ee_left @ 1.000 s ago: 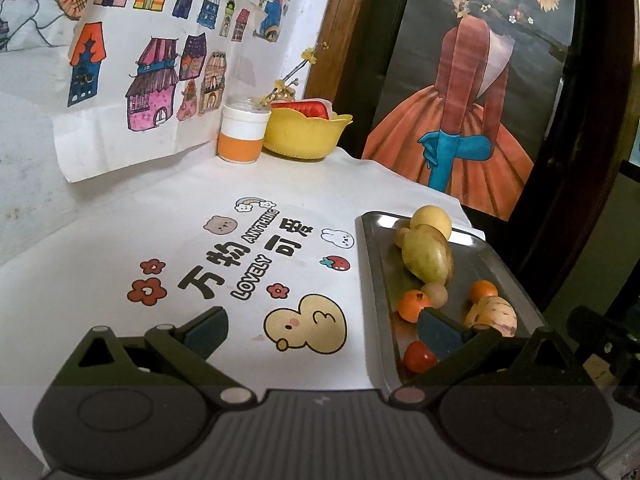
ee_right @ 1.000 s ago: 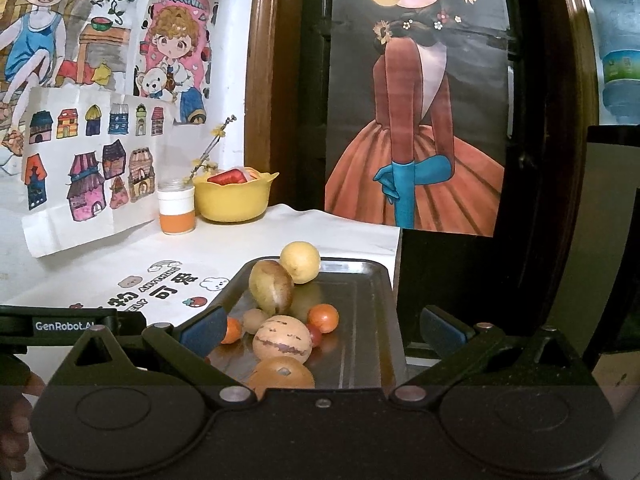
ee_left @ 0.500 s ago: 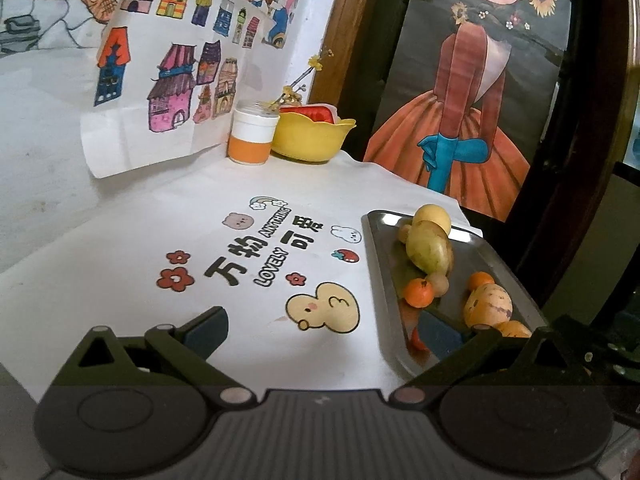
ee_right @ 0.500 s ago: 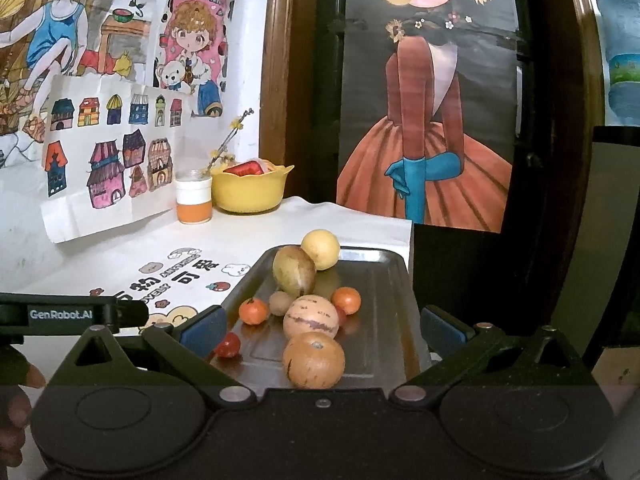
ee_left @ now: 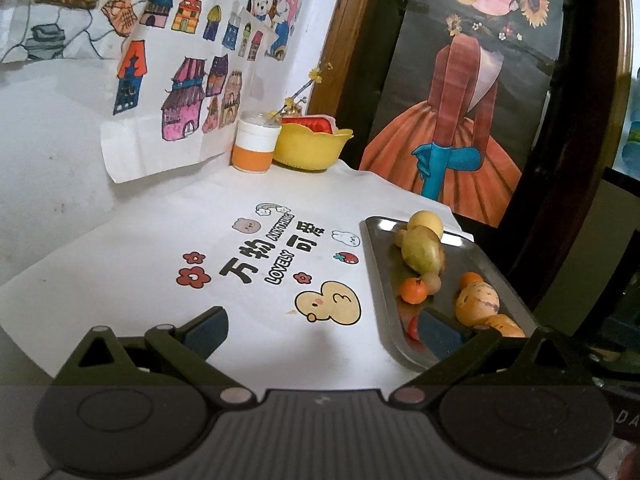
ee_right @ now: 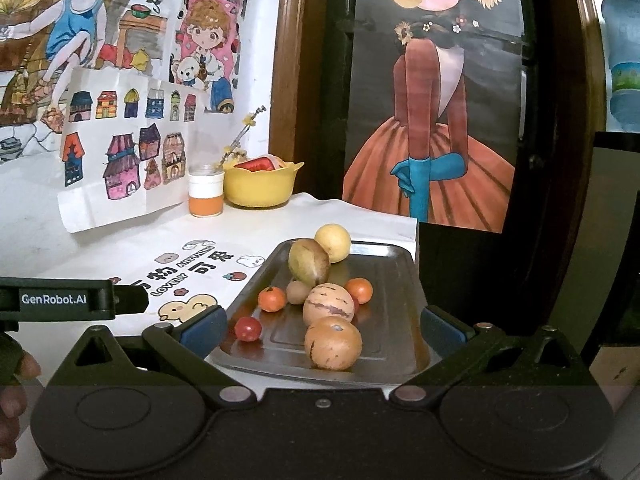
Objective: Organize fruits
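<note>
A metal tray (ee_right: 394, 276) (ee_left: 376, 256) on the white table holds several fruits: a yellow round fruit (ee_right: 333, 242), a green-brown pear (ee_right: 309, 262), two striped tan melons (ee_right: 329, 305) (ee_right: 333, 343), small oranges (ee_right: 272, 299) (ee_right: 359, 289), a small brown fruit (ee_right: 297, 292) and a red tomato (ee_right: 247, 328). My right gripper (ee_right: 323, 327) is open in front of the tray's near edge, holding nothing. My left gripper (ee_left: 322, 328) is open over the printed cloth, left of the tray; its right finger covers the tray's near left corner.
A yellow bowl (ee_left: 310, 146) with a red item and an orange-and-white jar (ee_left: 256, 146) stand at the table's back. Drawings hang on the left wall. The table edge drops off right of the tray, by a dark wooden frame (ee_right: 560, 200). A hand (ee_right: 16, 376) shows at lower left.
Both grippers have pulled back and risen a little, so the tray and its fruits show more fully. Both stay open. The fruits have not moved.
</note>
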Tool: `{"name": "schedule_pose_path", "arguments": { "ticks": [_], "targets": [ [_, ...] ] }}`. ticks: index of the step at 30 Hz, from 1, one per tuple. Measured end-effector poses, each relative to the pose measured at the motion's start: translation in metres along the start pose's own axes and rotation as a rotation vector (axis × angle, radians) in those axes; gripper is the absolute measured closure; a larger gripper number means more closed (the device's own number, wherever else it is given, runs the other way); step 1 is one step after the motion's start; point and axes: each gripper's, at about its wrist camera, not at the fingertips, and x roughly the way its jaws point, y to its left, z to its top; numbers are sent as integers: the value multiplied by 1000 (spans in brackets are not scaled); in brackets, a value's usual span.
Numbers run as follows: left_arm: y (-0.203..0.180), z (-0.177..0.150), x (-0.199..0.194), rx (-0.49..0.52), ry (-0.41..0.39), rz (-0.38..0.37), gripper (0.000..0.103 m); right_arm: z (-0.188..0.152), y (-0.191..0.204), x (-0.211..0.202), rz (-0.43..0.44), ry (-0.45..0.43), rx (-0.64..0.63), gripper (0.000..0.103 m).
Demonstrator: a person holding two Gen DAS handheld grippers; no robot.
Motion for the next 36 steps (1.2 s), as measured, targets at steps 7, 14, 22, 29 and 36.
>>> {"name": "schedule_pose_path", "arguments": {
  "ticks": [7, 14, 22, 29, 36],
  "targets": [
    [12, -3, -18, -15, -28, 15, 0, -6, 12, -12, 4, -25, 14, 1],
    [27, -7, -33, -30, -51, 45, 0, -13, 24, -21, 4, -64, 38, 1],
    [43, -17, -47, -34, -63, 61, 0, -23, 32, -29, 14, -70, 33, 1],
    [43, -31, -54, 28, -63, 57, 0, -28, 35, -36, 11, -82, 26, 1],
    [41, -41, -57, 57, -110, 94, 0, -35, 33, -33, 15, -65, 30, 1]
  ]
}}
